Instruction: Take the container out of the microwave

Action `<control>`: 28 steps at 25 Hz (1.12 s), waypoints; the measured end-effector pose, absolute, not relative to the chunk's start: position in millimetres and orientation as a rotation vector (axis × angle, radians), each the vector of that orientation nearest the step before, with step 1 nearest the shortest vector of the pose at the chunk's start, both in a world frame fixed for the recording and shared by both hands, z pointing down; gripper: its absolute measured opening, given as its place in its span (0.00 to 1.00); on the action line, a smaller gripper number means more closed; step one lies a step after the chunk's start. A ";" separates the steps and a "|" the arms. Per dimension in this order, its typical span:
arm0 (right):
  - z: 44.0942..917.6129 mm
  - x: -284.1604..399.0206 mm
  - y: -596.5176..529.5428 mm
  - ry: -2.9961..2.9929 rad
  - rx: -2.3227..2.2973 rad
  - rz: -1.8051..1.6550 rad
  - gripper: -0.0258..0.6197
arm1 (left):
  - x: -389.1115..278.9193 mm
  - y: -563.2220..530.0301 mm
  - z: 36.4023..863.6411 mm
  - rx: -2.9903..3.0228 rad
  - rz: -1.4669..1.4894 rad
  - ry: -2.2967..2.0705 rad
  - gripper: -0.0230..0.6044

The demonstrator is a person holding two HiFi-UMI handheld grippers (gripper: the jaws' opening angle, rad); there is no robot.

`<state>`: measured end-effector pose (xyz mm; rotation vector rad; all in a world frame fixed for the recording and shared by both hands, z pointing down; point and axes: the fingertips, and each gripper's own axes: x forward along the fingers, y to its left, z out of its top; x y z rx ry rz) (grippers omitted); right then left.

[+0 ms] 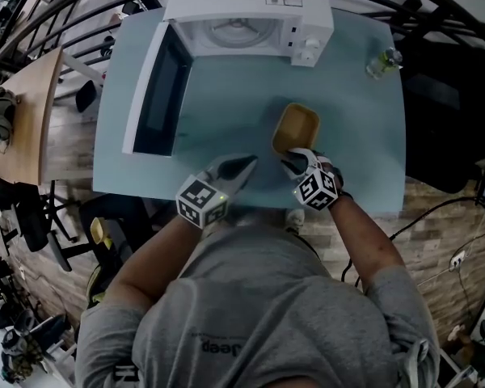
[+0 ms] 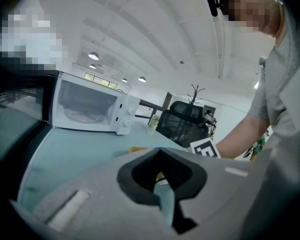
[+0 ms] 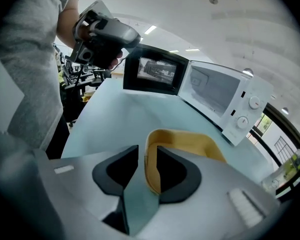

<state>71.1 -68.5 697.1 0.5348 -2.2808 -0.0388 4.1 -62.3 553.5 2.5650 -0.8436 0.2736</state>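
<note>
The yellow container (image 1: 295, 128) sits on the pale blue table (image 1: 356, 144), in front of the white microwave (image 1: 242, 14), whose door (image 1: 158, 95) hangs wide open to the left. My right gripper (image 1: 295, 164) is at the container's near end. In the right gripper view the container (image 3: 190, 141) has its near wall between the jaws of the right gripper (image 3: 147, 156), one pad inside and one outside, with a gap showing, so it is open. My left gripper (image 1: 246, 166) hovers just left of the container, shut and empty, pointing toward the microwave (image 2: 85, 109).
A small clear bottle (image 1: 382, 63) stands at the table's far right corner. The microwave's cavity (image 1: 234, 32) shows only its glass turntable. Black chairs and a wooden desk (image 1: 24, 111) flank the table's left side.
</note>
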 end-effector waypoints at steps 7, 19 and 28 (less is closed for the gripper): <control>627.0 78.8 -79.4 -2.432 0.683 0.087 0.23 | -2.3 -70.6 516.6 2.589 0.199 -0.874 0.08; 421.3 141.9 -104.0 -2.741 1.049 0.194 0.07 | -7.9 -80.4 376.3 2.787 -0.028 -0.938 0.08; 338.4 173.8 -98.6 -2.814 1.149 0.116 0.05 | -28.8 -84.2 314.2 2.825 -0.125 -1.026 0.08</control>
